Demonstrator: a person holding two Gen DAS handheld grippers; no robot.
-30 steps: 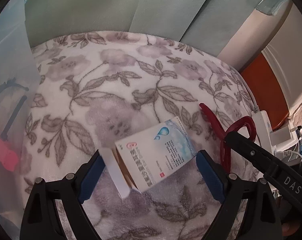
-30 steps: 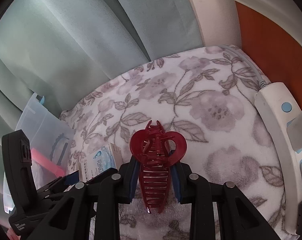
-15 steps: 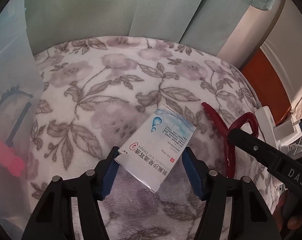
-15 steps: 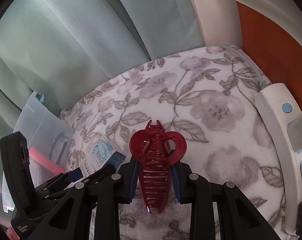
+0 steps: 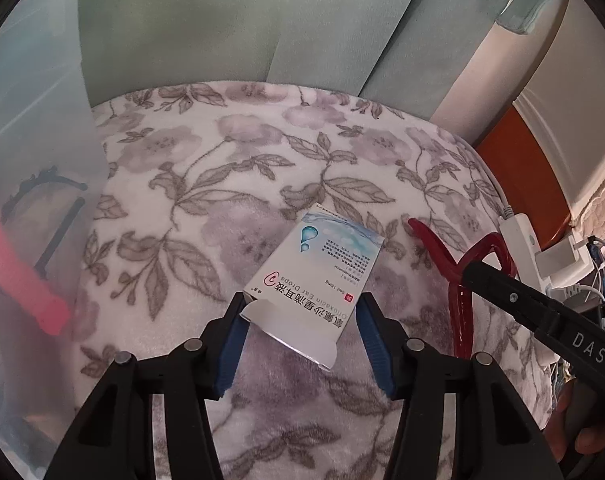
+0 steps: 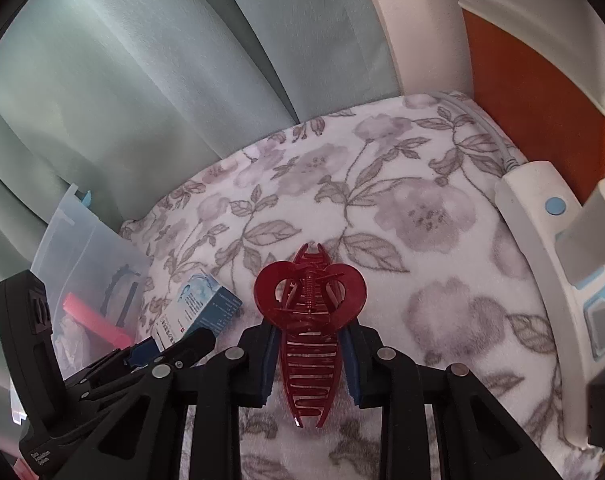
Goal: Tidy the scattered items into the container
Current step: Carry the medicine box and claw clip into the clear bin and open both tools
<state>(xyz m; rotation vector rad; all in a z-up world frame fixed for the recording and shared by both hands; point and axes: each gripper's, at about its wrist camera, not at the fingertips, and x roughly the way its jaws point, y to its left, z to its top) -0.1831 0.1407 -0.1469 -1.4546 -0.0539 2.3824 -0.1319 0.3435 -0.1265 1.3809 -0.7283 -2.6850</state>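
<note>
My left gripper (image 5: 300,336) is shut on a white and blue ear-drops box (image 5: 316,276), held just above the flowered blanket (image 5: 206,168); the box also shows in the right wrist view (image 6: 200,310). My right gripper (image 6: 308,354) is shut on a dark red hair claw clip (image 6: 310,320), which also shows at the right of the left wrist view (image 5: 458,280). The clear plastic container (image 5: 34,128) stands to the left, holding a pink stick (image 5: 22,276) and a black headband (image 5: 46,188). It also shows in the right wrist view (image 6: 90,256).
A white power strip (image 6: 534,248) with a cable and plugs lies along the blanket's right edge. Green curtains (image 6: 162,80) hang behind. An orange wall panel (image 5: 518,184) is at the right.
The left gripper's jaws have closed on the ear-drops box and lifted and turned it. The right gripper still holds the claw clip in the same place.
</note>
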